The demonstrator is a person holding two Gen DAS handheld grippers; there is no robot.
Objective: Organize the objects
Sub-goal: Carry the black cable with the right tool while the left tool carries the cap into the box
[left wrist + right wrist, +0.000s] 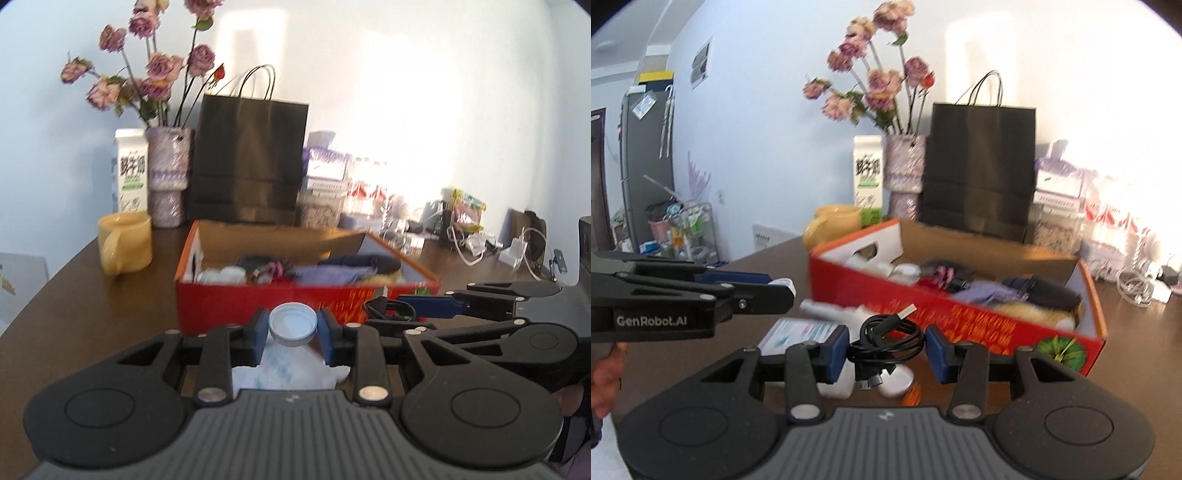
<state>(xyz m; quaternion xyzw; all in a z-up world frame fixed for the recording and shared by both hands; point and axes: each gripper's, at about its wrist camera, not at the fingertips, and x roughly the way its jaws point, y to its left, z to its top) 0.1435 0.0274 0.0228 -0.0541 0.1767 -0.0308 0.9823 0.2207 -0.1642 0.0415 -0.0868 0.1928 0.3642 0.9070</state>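
Black cable (886, 341): coiled, USB plug sticking up, clamped between right gripper (886, 350) pads, before the red box (960, 314).
White-capped pouch (293, 325): cap pinched by left gripper (293, 338).
Obscured: pouch print is blurred.

My right gripper (886, 349) holds a coiled black USB cable (886, 338), blue pads pressing its sides, plug end sticking up. Below the cable: white bottle (834, 312), small white round case (897, 382), flat printed packet (801, 330) to the lower left, all on the brown worktop (1137, 347). Ahead and slightly right sits the open red box (960, 314) with clothes and bits inside. My left gripper (783, 286) comes in from the left, level with mine. Behind the box: black paper bag (979, 173), flower vase (905, 166), milk carton (868, 170), yellow mug (834, 221).
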